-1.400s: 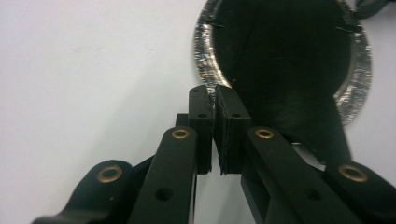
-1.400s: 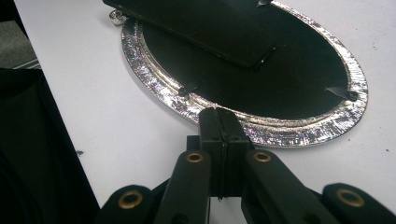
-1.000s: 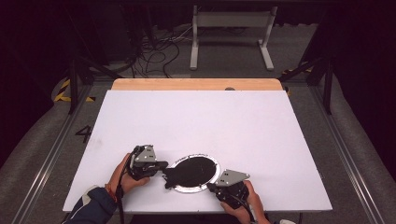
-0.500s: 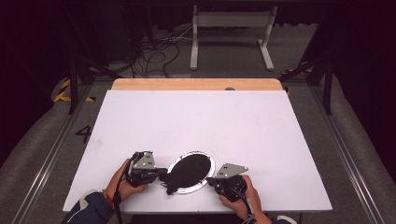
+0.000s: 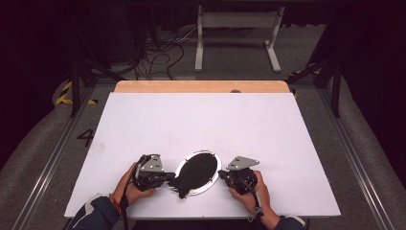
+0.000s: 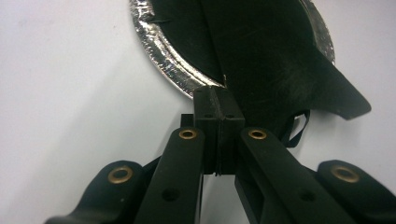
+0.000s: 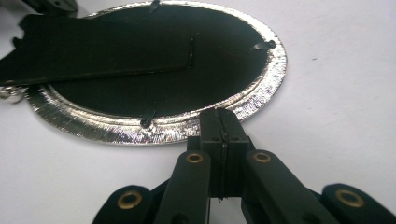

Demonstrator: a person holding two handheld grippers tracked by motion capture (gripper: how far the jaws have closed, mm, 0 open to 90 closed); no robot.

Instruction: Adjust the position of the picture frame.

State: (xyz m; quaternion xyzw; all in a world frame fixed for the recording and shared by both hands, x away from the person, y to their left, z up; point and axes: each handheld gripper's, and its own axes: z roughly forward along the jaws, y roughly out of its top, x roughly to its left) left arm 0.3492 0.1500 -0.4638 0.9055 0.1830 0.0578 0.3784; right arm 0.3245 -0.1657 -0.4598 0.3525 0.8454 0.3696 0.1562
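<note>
An oval picture frame [image 5: 197, 172] lies face down near the table's front edge, with a silver rim [image 7: 140, 130] around a black back. Its black stand flap [image 6: 280, 70] sticks out over the rim toward my left gripper. My left gripper [image 5: 171, 177] is shut, its tips [image 6: 218, 95] against the edge of the flap and rim. At the frame's other side my right gripper [image 5: 221, 175] is shut, its tips [image 7: 219, 116] touching the silver rim. I cannot tell whether either pair of jaws pinches anything. A hand holds each gripper.
The white table [image 5: 201, 120] stretches bare beyond the frame to a wooden strip [image 5: 201, 86] at its far edge. Past it, on the floor, are a metal stand [image 5: 237, 33] and loose cables [image 5: 163, 48]. Rails run along both sides.
The frame has turned from lying crosswise to slanting, its far end up and right. The right gripper has moved up beside the rim; the left gripper stayed at the flap end.
</note>
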